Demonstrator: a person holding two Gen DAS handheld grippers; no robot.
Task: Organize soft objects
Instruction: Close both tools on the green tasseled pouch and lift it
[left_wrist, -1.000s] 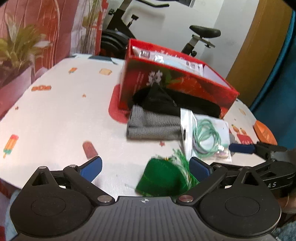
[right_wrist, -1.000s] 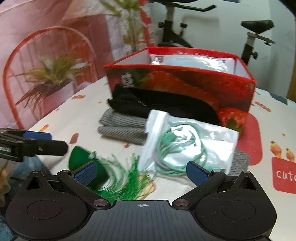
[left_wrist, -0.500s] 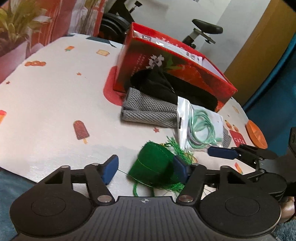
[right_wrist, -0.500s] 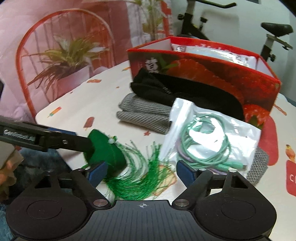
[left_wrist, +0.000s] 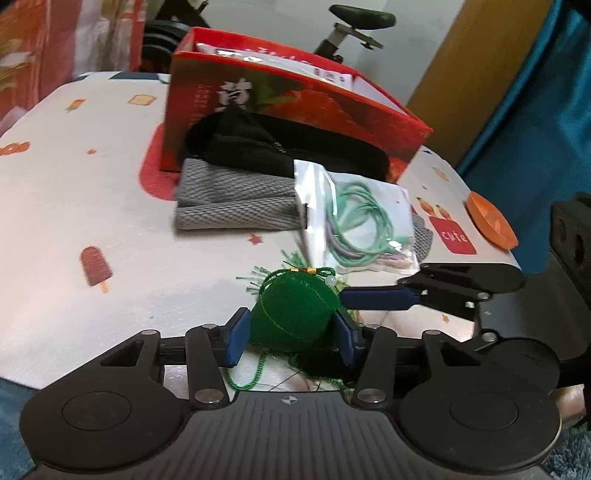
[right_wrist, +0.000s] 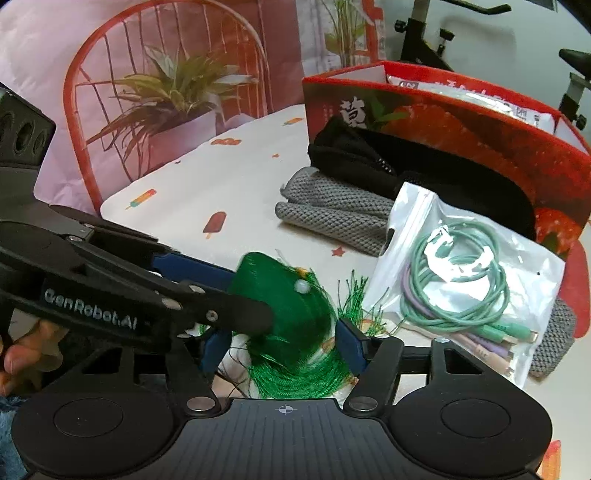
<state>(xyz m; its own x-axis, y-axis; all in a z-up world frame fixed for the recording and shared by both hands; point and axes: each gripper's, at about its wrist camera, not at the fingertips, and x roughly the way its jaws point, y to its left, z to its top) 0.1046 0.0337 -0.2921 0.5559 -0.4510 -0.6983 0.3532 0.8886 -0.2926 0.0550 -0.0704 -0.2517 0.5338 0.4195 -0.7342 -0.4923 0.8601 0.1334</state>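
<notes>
A green fabric pouch with a tassel (left_wrist: 291, 314) lies at the near edge of the table. My left gripper (left_wrist: 290, 341) is shut on its padded body. My right gripper (right_wrist: 284, 349) has closed around the tassel threads (right_wrist: 295, 373) of the same pouch (right_wrist: 273, 284). Behind lie a folded grey knit cloth (left_wrist: 236, 201), a black fabric item (left_wrist: 280, 151) and a clear bag of green cables (left_wrist: 362, 221). A red strawberry box (left_wrist: 295, 99) stands at the back, with packets inside.
The table has a white cloth with ice-lolly prints (left_wrist: 74, 206). An orange dish (left_wrist: 489, 223) sits at the right edge. A red chair and a potted plant (right_wrist: 177, 85) stand beyond the table's left side. An exercise bike (left_wrist: 354, 22) is behind the box.
Both grippers moved in on the green pouch and closed. The left jaws went from wide open to gripping its body; the right jaws narrowed onto the tassel.
</notes>
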